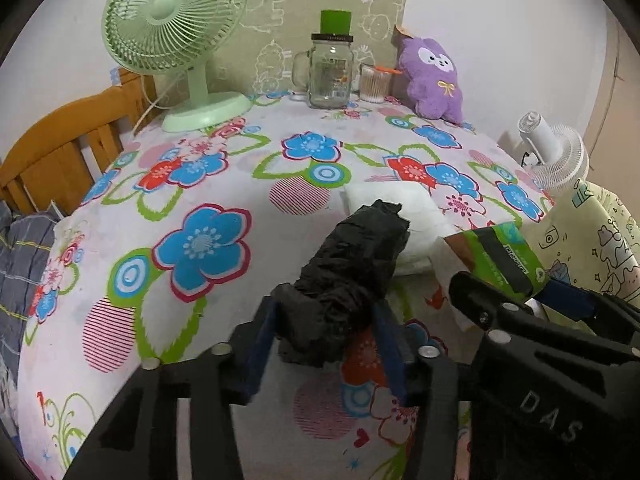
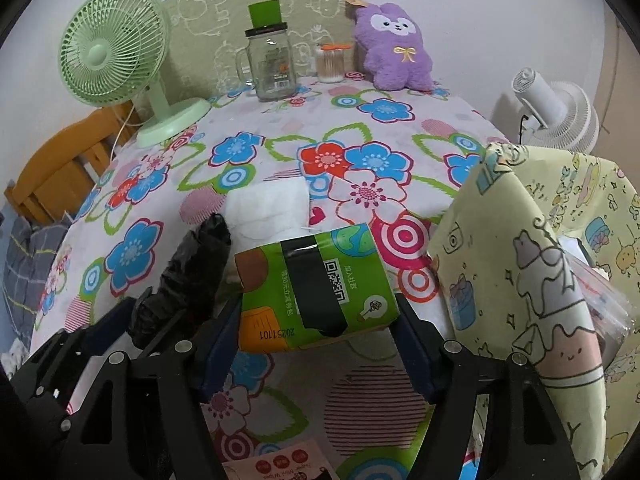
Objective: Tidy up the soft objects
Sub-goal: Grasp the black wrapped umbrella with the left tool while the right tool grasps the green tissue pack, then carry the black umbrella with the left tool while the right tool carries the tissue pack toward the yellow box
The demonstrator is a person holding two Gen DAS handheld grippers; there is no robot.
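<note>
My left gripper [image 1: 326,312] is shut on a black crumpled roll of plastic bags [image 1: 352,264], which slants up above the floral tablecloth [image 1: 192,184]. My right gripper [image 2: 316,308] is shut on a green pack of tissues [image 2: 316,284] with a black band and a QR code, held just right of the roll [image 2: 192,268]. Both grippers are side by side near the table's front. A white folded pad [image 2: 268,208] lies flat on the cloth just beyond them. A purple plush toy [image 2: 394,48] leans against the back wall.
A green desk fan [image 1: 176,40] stands at the back left, with a glass jar with a green lid [image 1: 330,68] and a cotton-swab tub [image 1: 374,86] at the back middle. A pale yellow cartoon-print bag [image 2: 520,260] rises at the right, a white fan [image 2: 560,116] behind it. A wooden frame [image 1: 60,152] is at the left.
</note>
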